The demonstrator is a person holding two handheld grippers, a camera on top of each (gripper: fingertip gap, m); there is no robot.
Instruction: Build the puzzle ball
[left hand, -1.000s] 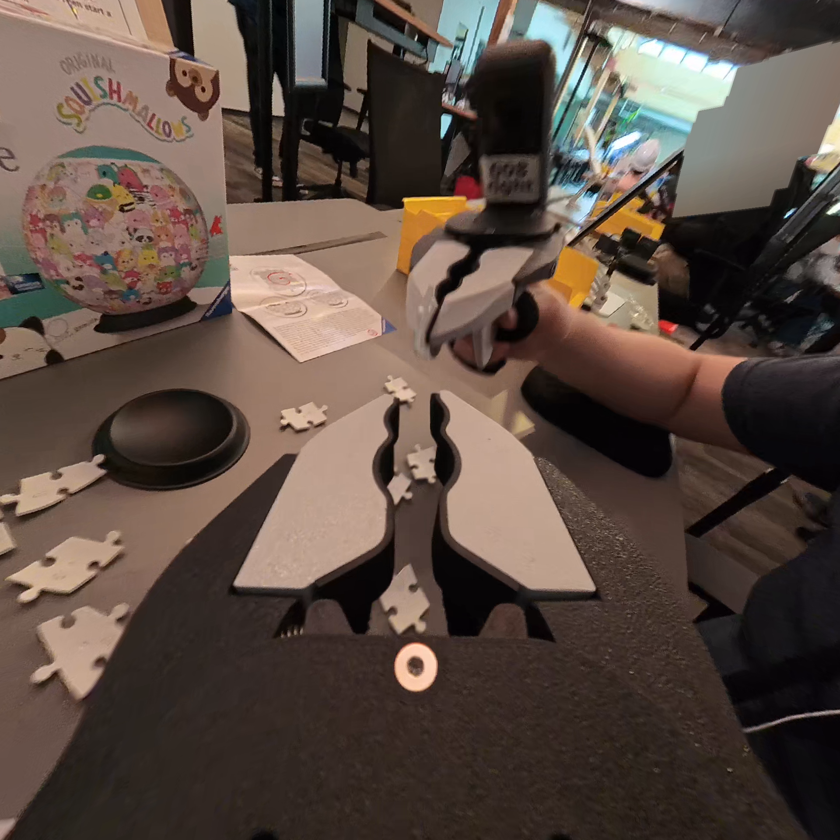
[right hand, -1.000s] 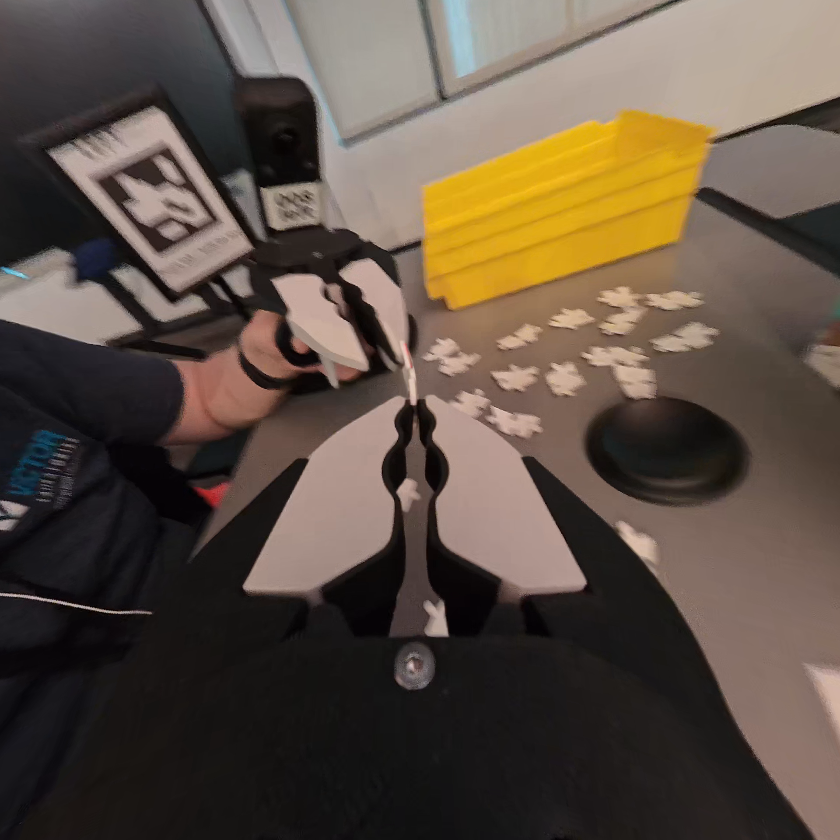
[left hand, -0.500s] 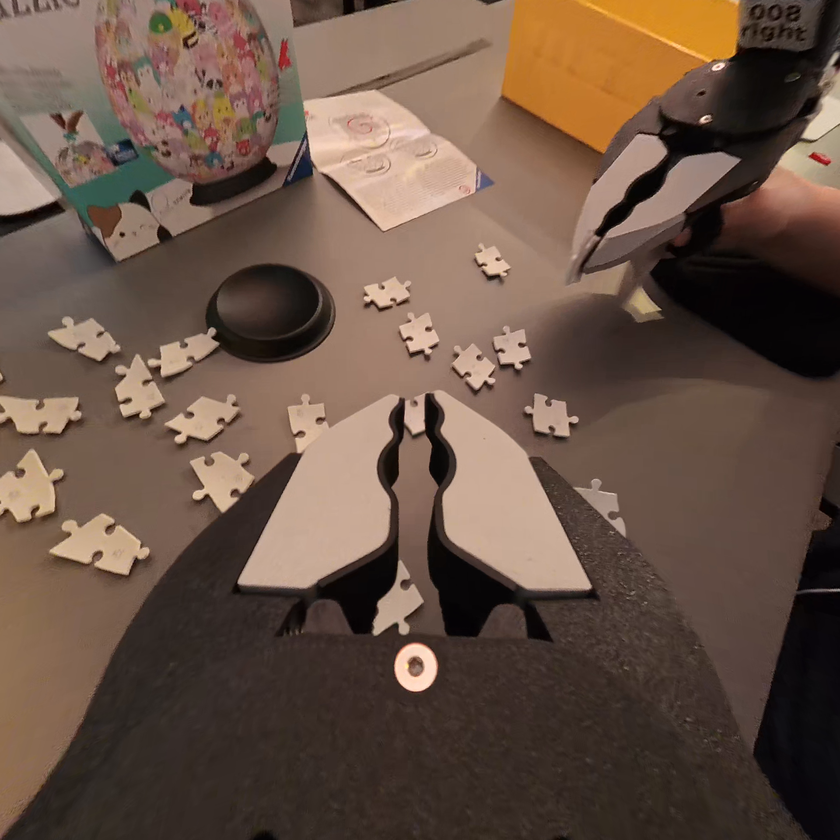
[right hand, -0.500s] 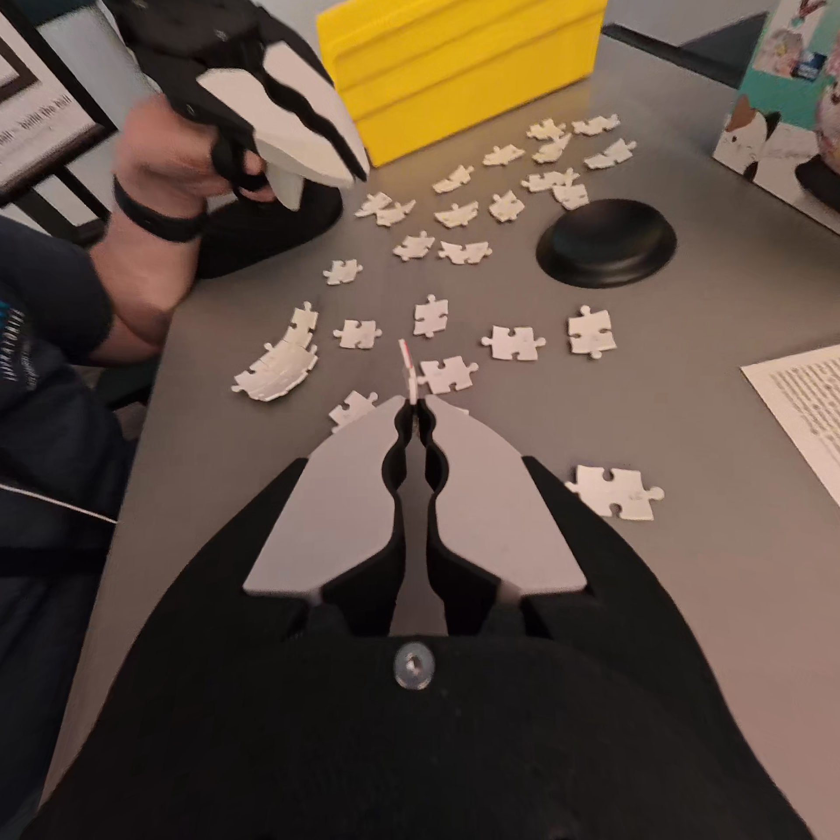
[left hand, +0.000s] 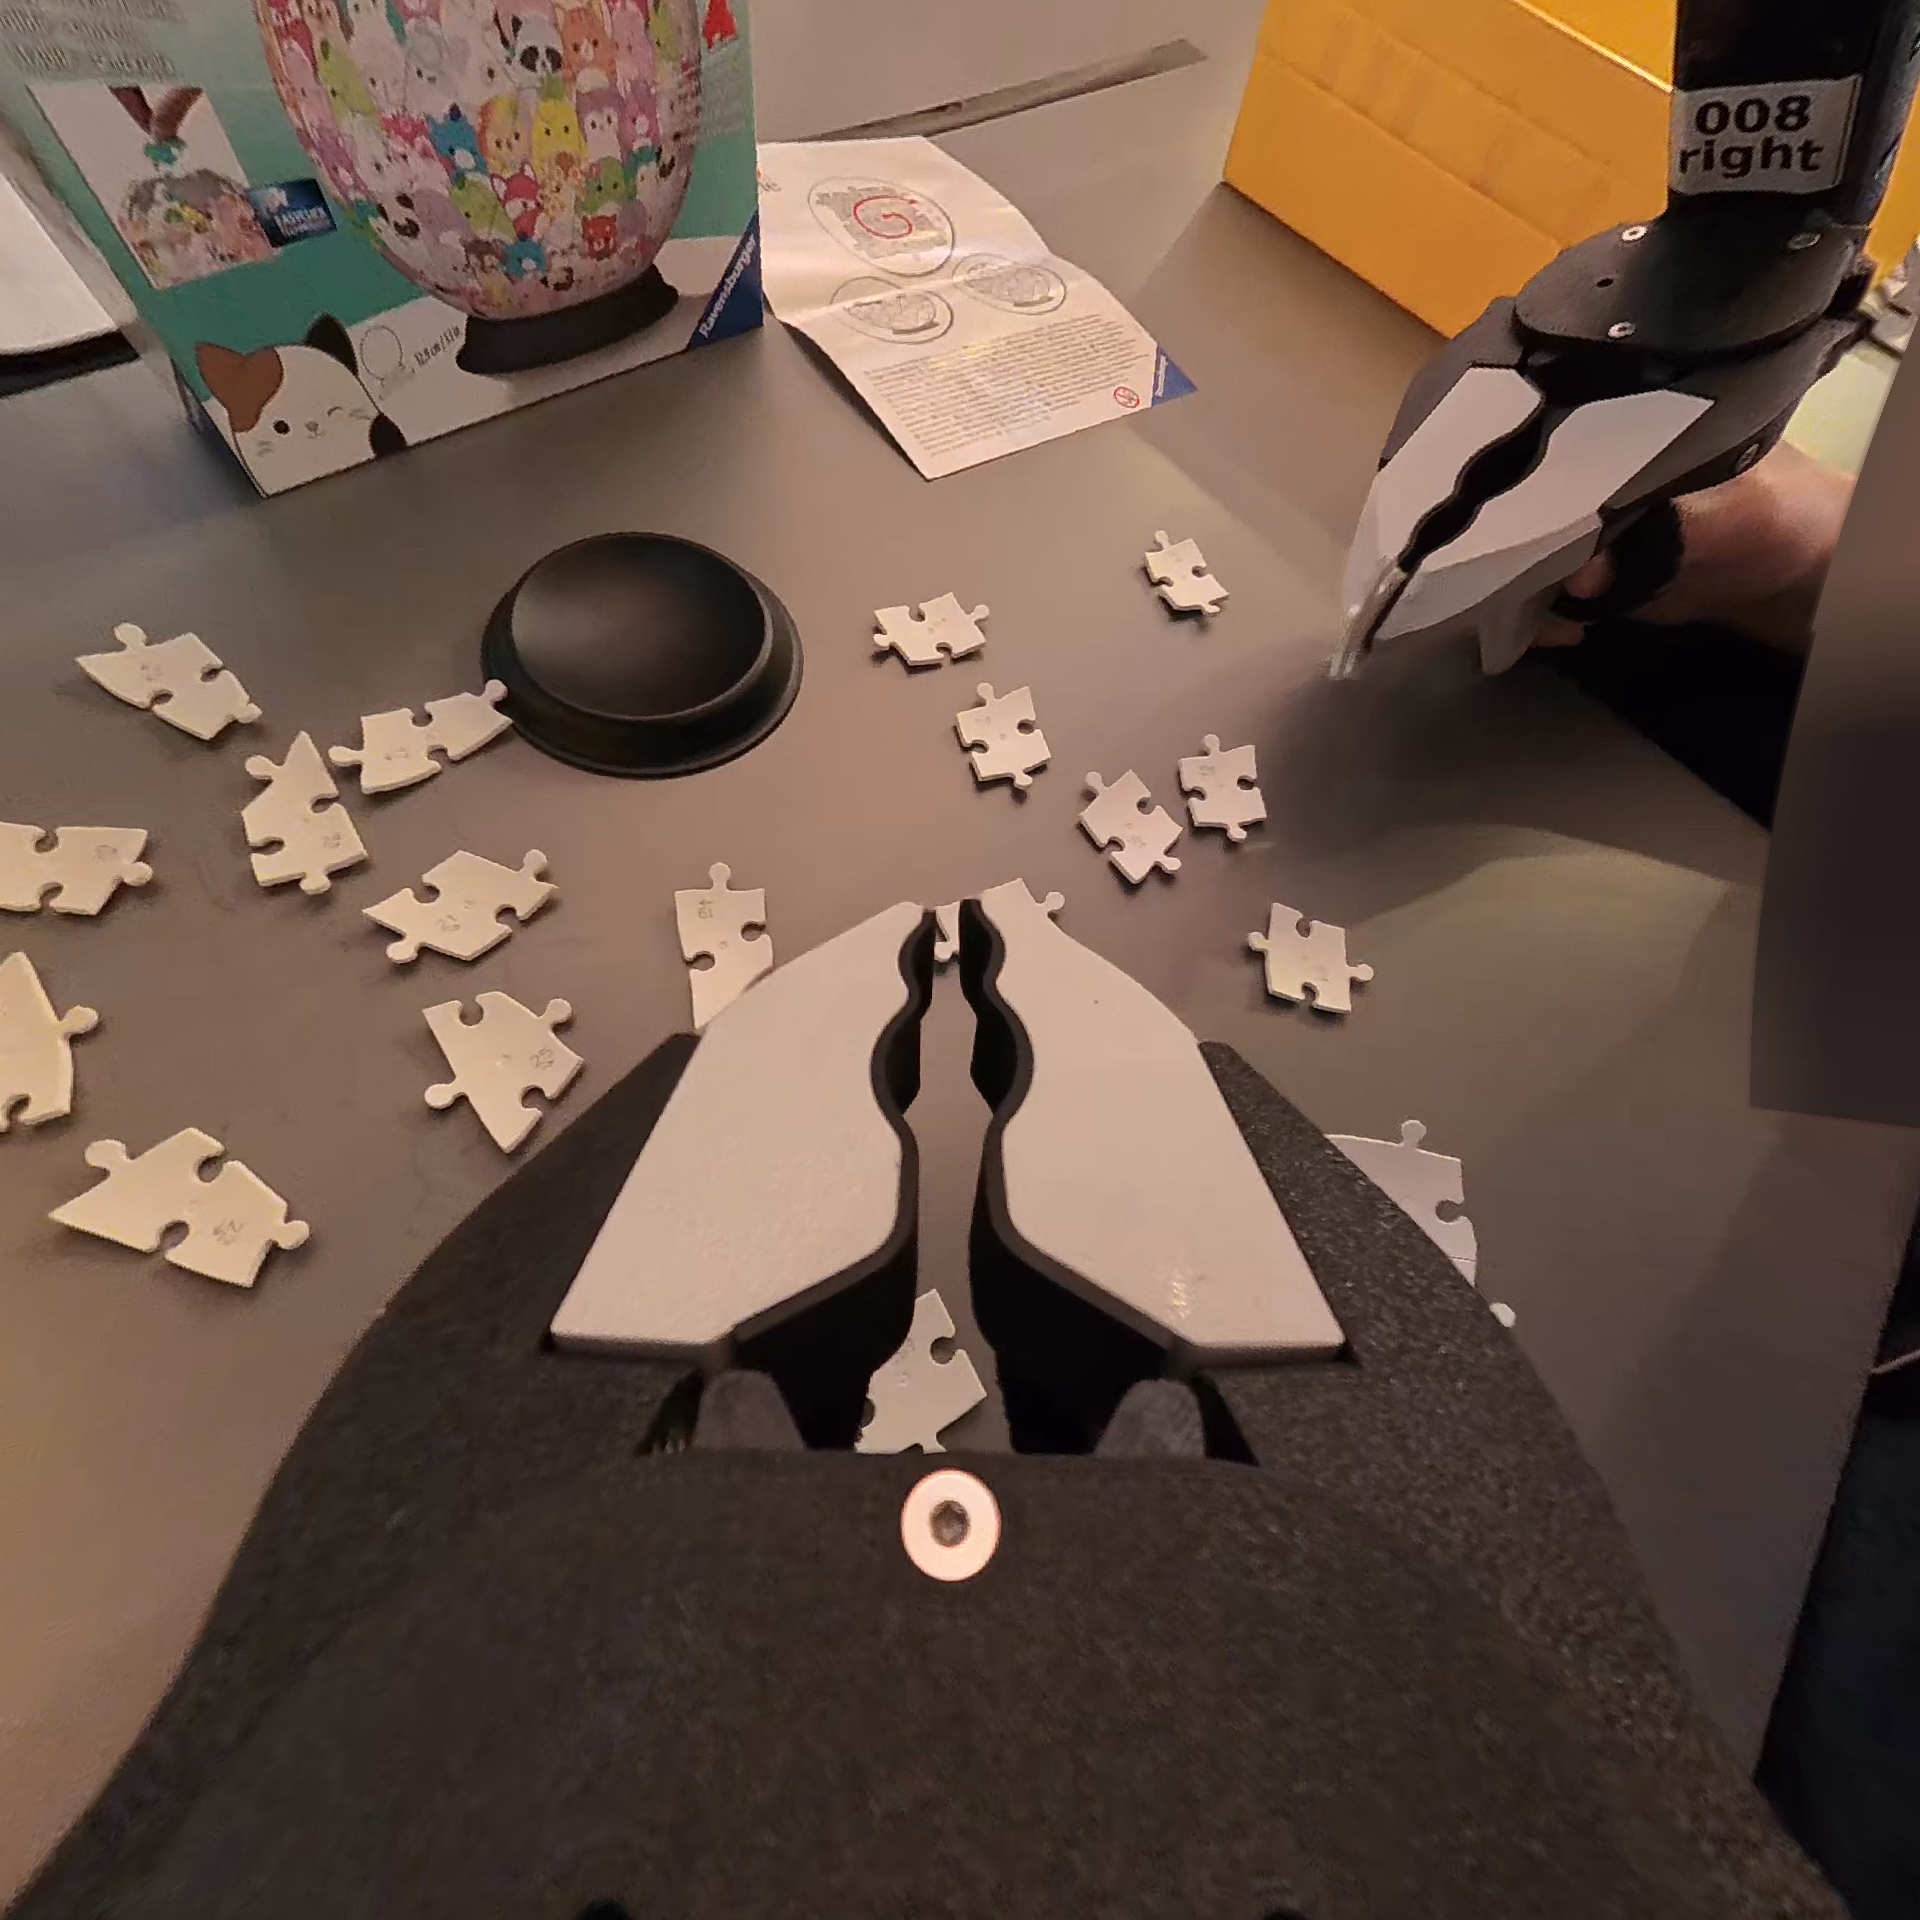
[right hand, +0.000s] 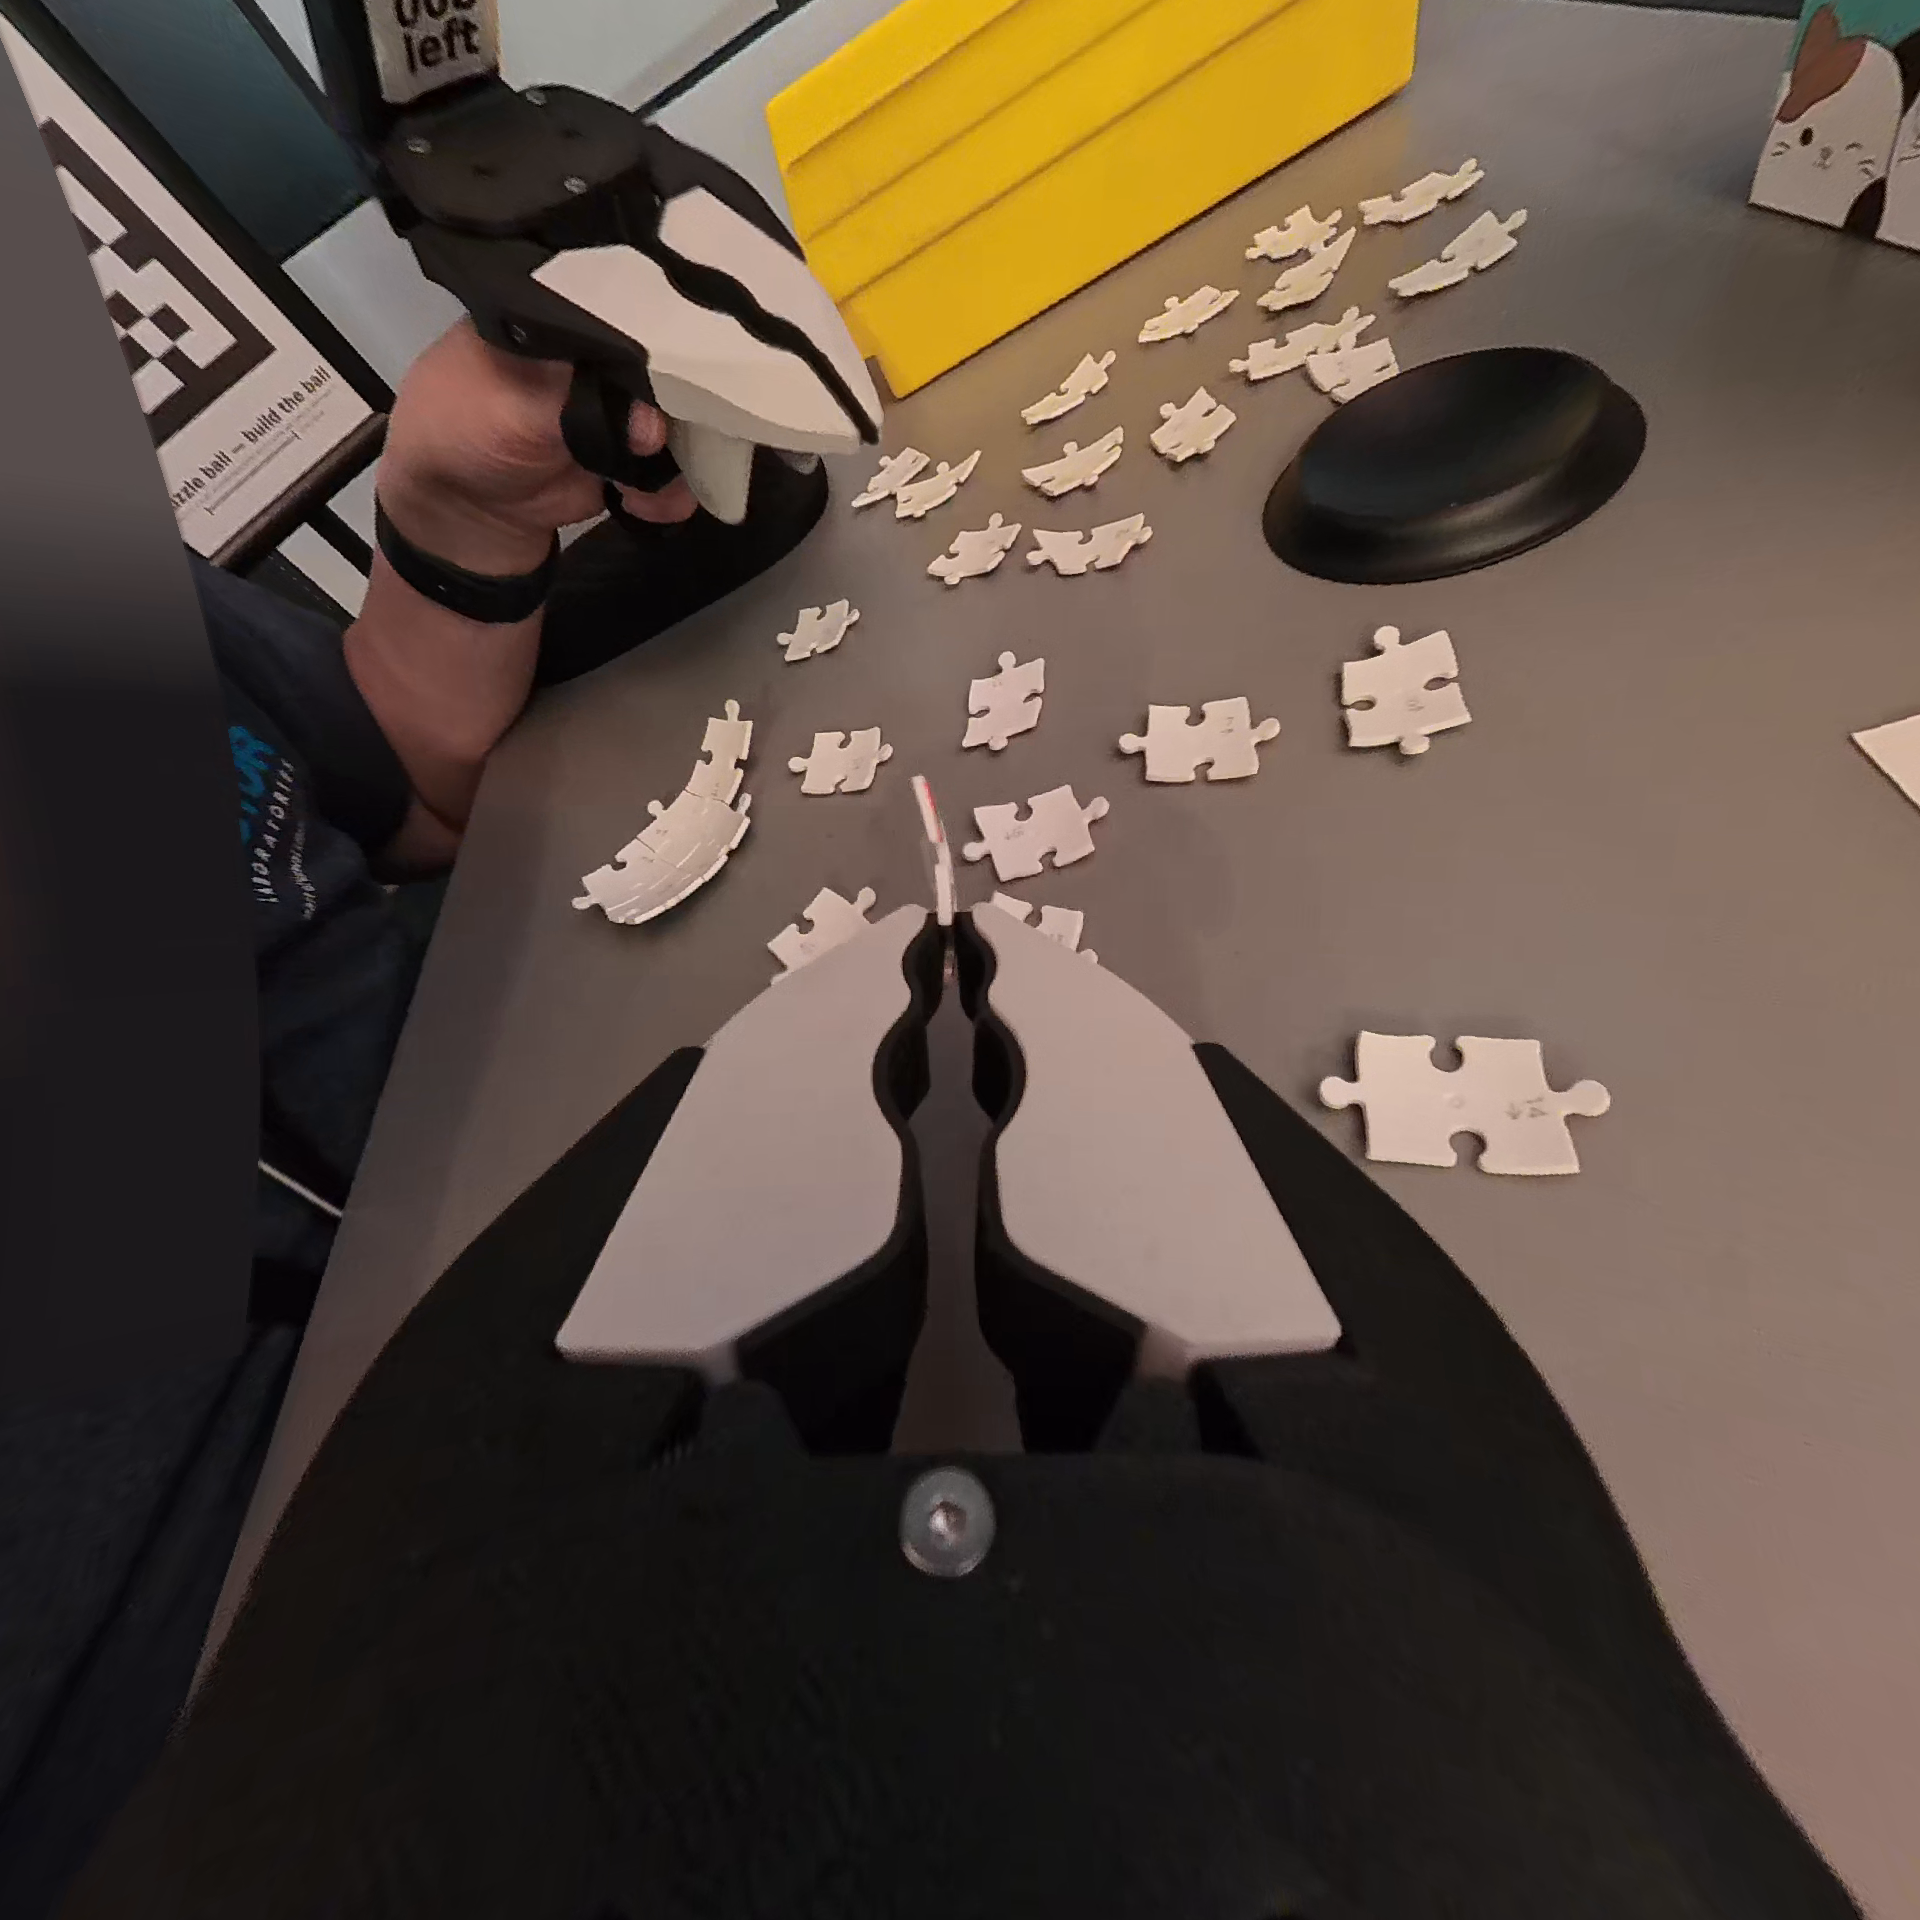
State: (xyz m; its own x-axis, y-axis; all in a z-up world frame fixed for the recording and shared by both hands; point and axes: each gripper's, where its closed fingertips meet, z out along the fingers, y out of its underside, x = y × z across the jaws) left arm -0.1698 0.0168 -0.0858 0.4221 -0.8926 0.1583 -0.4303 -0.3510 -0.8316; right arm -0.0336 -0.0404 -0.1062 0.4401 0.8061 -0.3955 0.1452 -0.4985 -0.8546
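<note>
Several white puzzle pieces [left hand: 1003, 732] lie face down on the grey table [left hand: 1507, 1039]. A curved strip of joined pieces [right hand: 675, 842] lies near the table's edge in the right wrist view. My right gripper [right hand: 945, 925] is shut on a puzzle piece [right hand: 938, 862], held edge-on and upright above the loose pieces. It also shows in the left wrist view [left hand: 1361, 634], high at the right. My left gripper [left hand: 943, 914] is shut and empty, above loose pieces. In the right wrist view it [right hand: 868, 421] hovers at the upper left.
A black round stand [left hand: 642, 655] sits mid-table, also in the right wrist view [right hand: 1455, 468]. The puzzle box [left hand: 416, 208] and a paper leaflet [left hand: 966, 301] lie behind it. A yellow bin [right hand: 1070, 135] stands at the far side. A person's hand [right hand: 499, 468] holds the left gripper. Spacing between my two grippers at the tips: around 15 centimeters.
Both grippers have tilted down toward the table and the loose pieces. My left jaws have narrowed. My right gripper has kept its hold on the piece.
</note>
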